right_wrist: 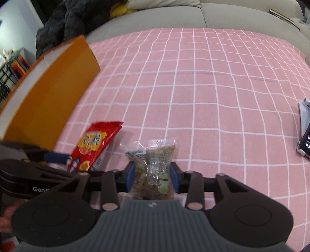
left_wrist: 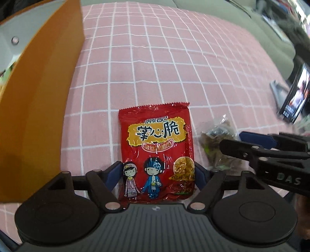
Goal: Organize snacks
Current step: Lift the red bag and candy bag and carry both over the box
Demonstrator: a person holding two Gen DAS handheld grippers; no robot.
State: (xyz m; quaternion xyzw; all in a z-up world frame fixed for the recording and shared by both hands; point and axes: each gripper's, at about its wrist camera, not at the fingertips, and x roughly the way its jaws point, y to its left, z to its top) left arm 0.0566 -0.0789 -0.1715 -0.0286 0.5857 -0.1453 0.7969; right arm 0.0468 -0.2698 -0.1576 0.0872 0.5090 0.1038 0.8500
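Observation:
My left gripper (left_wrist: 158, 171) is shut on a red noodle snack packet (left_wrist: 157, 147) with cartoon figures, held above the pink checked cloth; the packet also shows in the right wrist view (right_wrist: 93, 144). My right gripper (right_wrist: 152, 175) is shut on a clear packet of brown-green snacks (right_wrist: 155, 166), which also shows in the left wrist view (left_wrist: 217, 143). The right gripper (left_wrist: 250, 141) sits just right of the left one. An orange box (left_wrist: 38, 100) stands to the left, and it shows in the right wrist view (right_wrist: 52, 93).
The pink checked cloth (right_wrist: 203, 87) covers the table. A phone on a stand (right_wrist: 305, 139) is at the right edge. A grey sofa (right_wrist: 174, 17) runs behind, with a dark jacket (right_wrist: 65, 23) on it.

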